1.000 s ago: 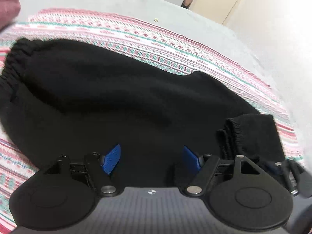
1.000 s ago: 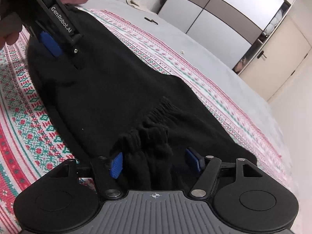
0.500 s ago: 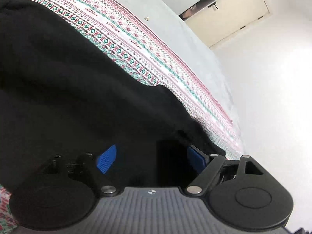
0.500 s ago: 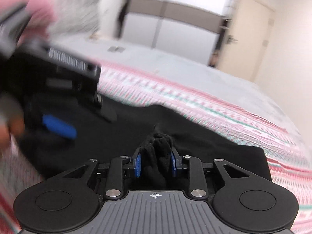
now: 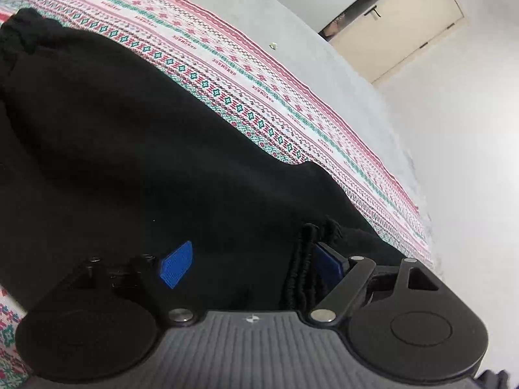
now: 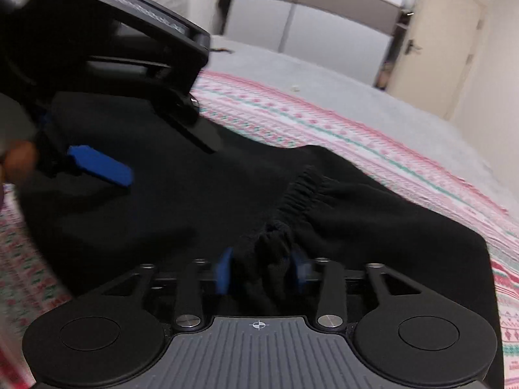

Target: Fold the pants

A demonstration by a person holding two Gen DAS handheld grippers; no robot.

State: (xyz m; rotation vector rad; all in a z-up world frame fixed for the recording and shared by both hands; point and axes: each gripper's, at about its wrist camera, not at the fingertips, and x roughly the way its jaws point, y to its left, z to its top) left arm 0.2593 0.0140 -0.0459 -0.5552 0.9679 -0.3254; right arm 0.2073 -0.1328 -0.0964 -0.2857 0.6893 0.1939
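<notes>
Black pants (image 5: 136,149) lie spread on a patterned red, green and white blanket (image 5: 259,74). My left gripper (image 5: 253,264) is open and low over the pants, with an elastic leg cuff (image 5: 303,269) bunched against its right blue pad. My right gripper (image 6: 262,270) is shut on the gathered black cuff (image 6: 269,243) of the pants (image 6: 194,201). The left gripper also shows in the right wrist view (image 6: 97,162), at the upper left, held by a hand.
The blanket (image 6: 324,129) lies on a grey bed sheet (image 6: 324,74). A wardrobe (image 6: 311,16) and a cream door (image 6: 431,48) stand behind the bed. A white wall (image 5: 470,162) runs along the bed's right side.
My right gripper has closed on the leg cuff and lifted it. My left gripper has swung right and dropped close to the cuff end of the pants, staying open.
</notes>
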